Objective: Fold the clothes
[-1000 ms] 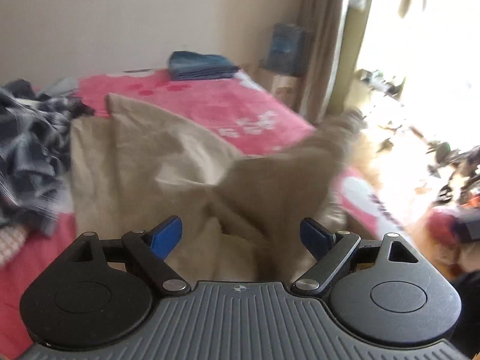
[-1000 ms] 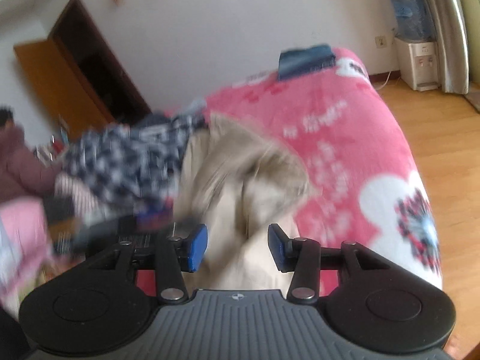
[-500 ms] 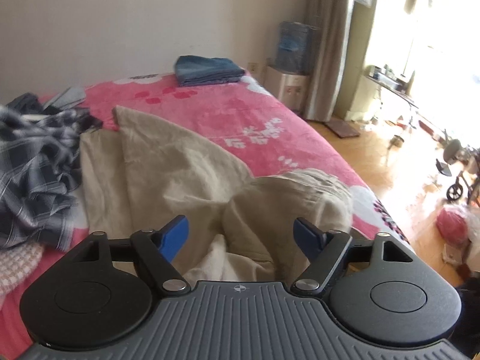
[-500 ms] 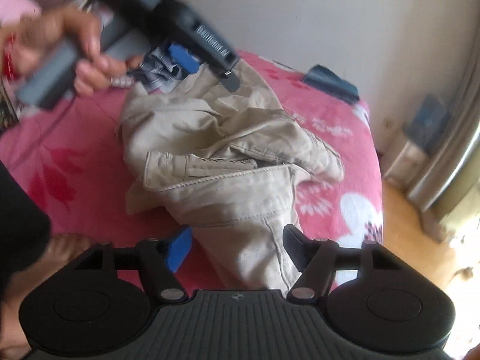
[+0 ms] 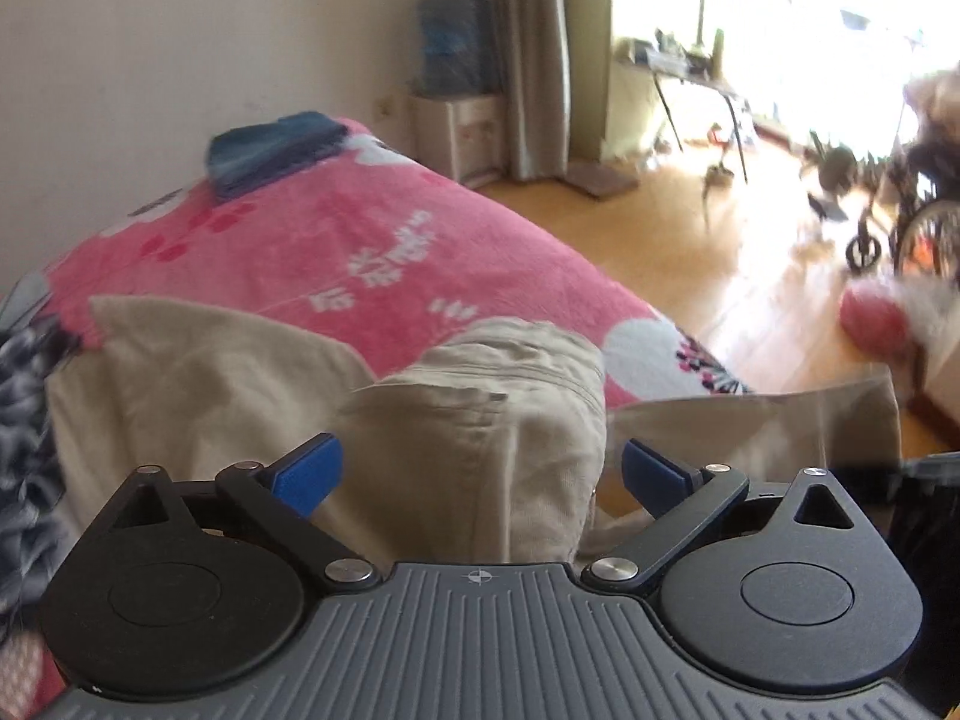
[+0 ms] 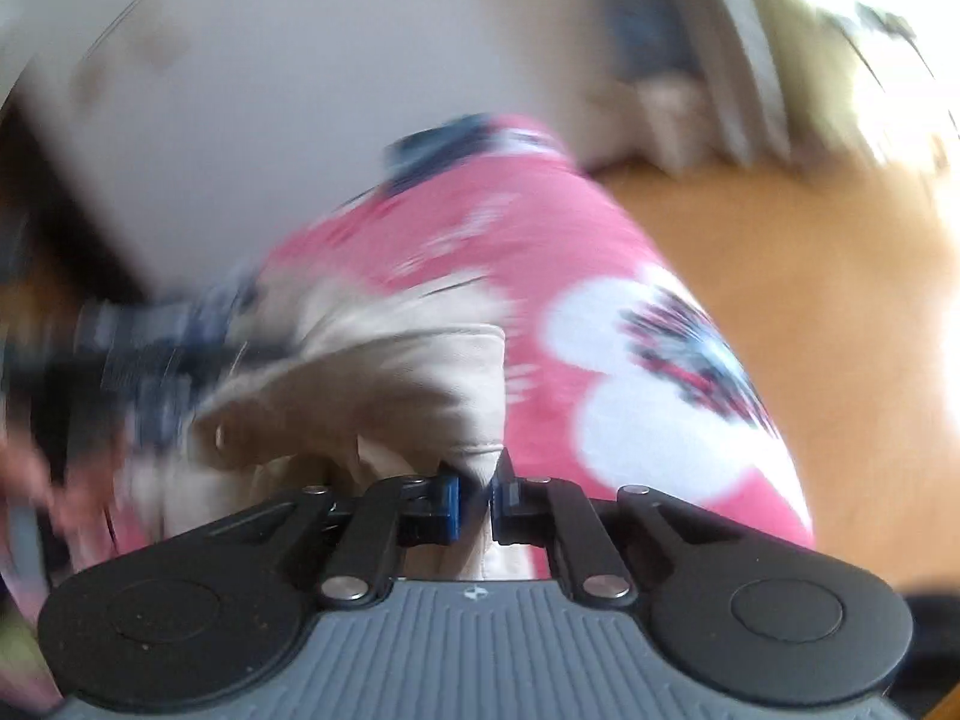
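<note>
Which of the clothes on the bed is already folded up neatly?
The blue garment at the far end of the pink blanket, near the wall. The beige trousers lie rumpled, and the dark plaid clothing sits in a heap.

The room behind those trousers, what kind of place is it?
Most likely a lived-in bedroom at home: a bed under a pink blanket, curtains beside a sunny window, and a wooden floor.

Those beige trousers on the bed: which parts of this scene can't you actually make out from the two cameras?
- Right wrist view: motion blur smears the beige trousers, so their folds are unreadable.
- Right wrist view: the left gripper at the left edge is only a dark smear.
- Left wrist view: the left gripper hides the trousers' near end.
- Left wrist view: the checked garment is cut off by the left edge.
</note>
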### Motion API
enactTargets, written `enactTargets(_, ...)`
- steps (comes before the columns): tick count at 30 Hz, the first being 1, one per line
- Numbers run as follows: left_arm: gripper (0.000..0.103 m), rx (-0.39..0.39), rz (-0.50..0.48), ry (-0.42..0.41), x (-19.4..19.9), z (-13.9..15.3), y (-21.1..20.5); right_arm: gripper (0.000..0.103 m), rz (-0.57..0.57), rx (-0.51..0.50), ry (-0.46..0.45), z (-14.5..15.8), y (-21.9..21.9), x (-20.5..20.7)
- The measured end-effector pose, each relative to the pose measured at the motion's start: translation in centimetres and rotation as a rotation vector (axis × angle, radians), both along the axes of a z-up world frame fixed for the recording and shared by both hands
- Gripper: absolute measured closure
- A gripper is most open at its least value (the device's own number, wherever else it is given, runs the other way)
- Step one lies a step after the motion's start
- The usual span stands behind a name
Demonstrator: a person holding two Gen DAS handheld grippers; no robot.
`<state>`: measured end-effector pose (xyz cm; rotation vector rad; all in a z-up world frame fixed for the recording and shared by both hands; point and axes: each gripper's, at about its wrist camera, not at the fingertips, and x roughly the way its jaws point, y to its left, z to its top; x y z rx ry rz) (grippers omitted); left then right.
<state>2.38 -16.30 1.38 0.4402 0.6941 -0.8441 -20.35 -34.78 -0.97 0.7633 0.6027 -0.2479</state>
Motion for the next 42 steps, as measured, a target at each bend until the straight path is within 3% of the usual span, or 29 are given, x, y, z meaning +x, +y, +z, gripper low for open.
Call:
enactTargets(2, 0.002, 0.049, -0.021, -0.010, -0.1, -0.9, -1.5, 0.094, -0.083, 0.184, 0.005, -1.8, -2.6, -0.6)
enactTargets(4, 0.002, 0.103, -0.044, -0.020, -0.3, -1.8, -3.0, 0.094, -0.122, 0.279, 0.013, -3.0, -3.6, -0.8)
enactTargets(9, 0.003, 0.222, -0.100, -0.101, -1.8, -3.5, -5.0, 0.094, -0.130, 0.280, 0.039, -3.7, -3.7, -0.7)
enactTargets(13, 0.023, 0.273, -0.072, -0.156, -1.6, -4.1, -4.8, 0.094, -0.141, 0.322, 0.044, -4.6, -4.2, -0.6)
enactTargets(17, 0.047, 0.188, 0.043, -0.089, 0.6, -2.3, -2.1, 0.094, -0.139, 0.345, 0.035, -5.2, -4.7, -0.4)
enactTargets(21, 0.049, 0.101, 0.204, -0.108, 2.8, 0.3, 2.1, 0.094, -0.130, 0.343, 0.025, -5.5, -5.1, 0.0)
enactTargets(25, 0.049, 0.172, 0.395, -0.085, 7.3, -0.9, 5.7, 0.094, -0.137, 0.364, 0.027, -6.2, -5.5, 0.3)
enactTargets(27, 0.049, 0.201, 0.470, -0.025, 9.6, -2.0, 7.4, 0.094, -0.139, 0.372, 0.032, -6.6, -5.6, 0.5)
enactTargets(30, 0.042, 0.064, 0.503, 0.132, 11.0, -2.0, 10.0, 0.094, -0.133, 0.382, 0.032, -6.7, -5.8, 0.6)
enactTargets(32, 0.028, -0.031, 0.491, 0.180, 11.1, -1.6, 10.7, 0.092, -0.117, 0.378, 0.030, -6.5, -5.8, 0.7)
enactTargets(34, 0.023, -0.117, 0.478, 0.225, 11.3, -1.2, 11.3, 0.090, -0.100, 0.379, 0.028, -6.3, -5.8, 0.7)
enactTargets(37, 0.023, -0.198, 0.466, 0.295, 11.8, -0.9, 10.9, 0.080, -0.080, 0.390, 0.025, -6.2, -5.7, 0.8)
enactTargets(42, 0.021, -0.361, 0.429, 0.393, 11.8, 0.0, 11.7, 0.074, -0.048, 0.390, 0.040, -5.7, -5.0, 0.7)
